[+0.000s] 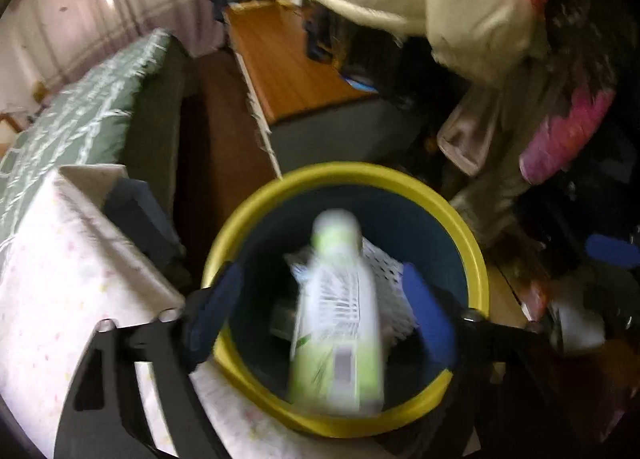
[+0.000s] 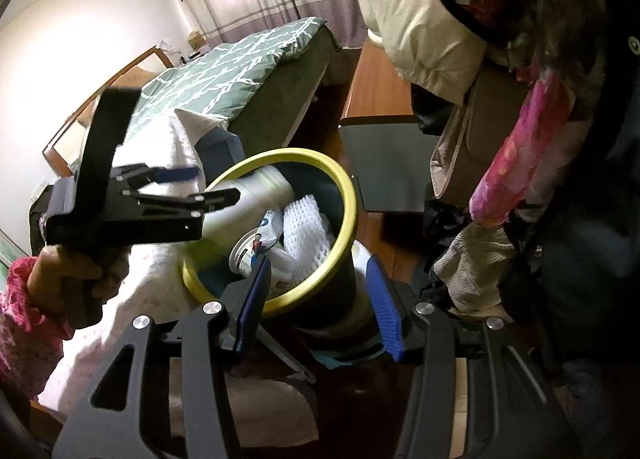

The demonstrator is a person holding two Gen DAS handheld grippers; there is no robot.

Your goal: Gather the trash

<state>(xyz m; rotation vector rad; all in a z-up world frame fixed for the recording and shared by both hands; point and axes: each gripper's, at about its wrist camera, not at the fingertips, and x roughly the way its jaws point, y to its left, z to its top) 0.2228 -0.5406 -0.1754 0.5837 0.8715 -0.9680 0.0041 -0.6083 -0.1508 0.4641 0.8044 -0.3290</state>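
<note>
Left wrist view: my left gripper [image 1: 324, 311] stands wide, its blue pads [image 1: 214, 311] clear of the bottle [image 1: 336, 315] on both sides. The bottle, white and green, is blurred at lower centre, over the mouth of the bin [image 1: 344, 175], whose yellow rim fills the lower middle of the frame. White mesh wrap [image 1: 388, 275] lies inside behind it. I judge the bottle released and dropping.

Right wrist view: my right gripper [image 2: 320, 299] sits at lower centre, part-open, straddling the bin [image 2: 352, 199] wall. One pad [image 2: 256, 299] is inside the rim and one outside, but I cannot tell whether they press on the wall. The bottle [image 2: 256, 195] lies tilted across the rim at centre left, base outward. A can [image 2: 250, 255] and the mesh wrap [image 2: 308, 235] fill the bin below. The left gripper [image 2: 216, 185] shows at left, held by a hand [image 2: 68, 275].

Step in hand: deposit. To do it well:
1. Keep the left jaws wide and lift straight clear.
2. Hold the bin steady with the right.
3. The bin looks full; check that the bottle settles inside and does not roll off the rim.
</note>
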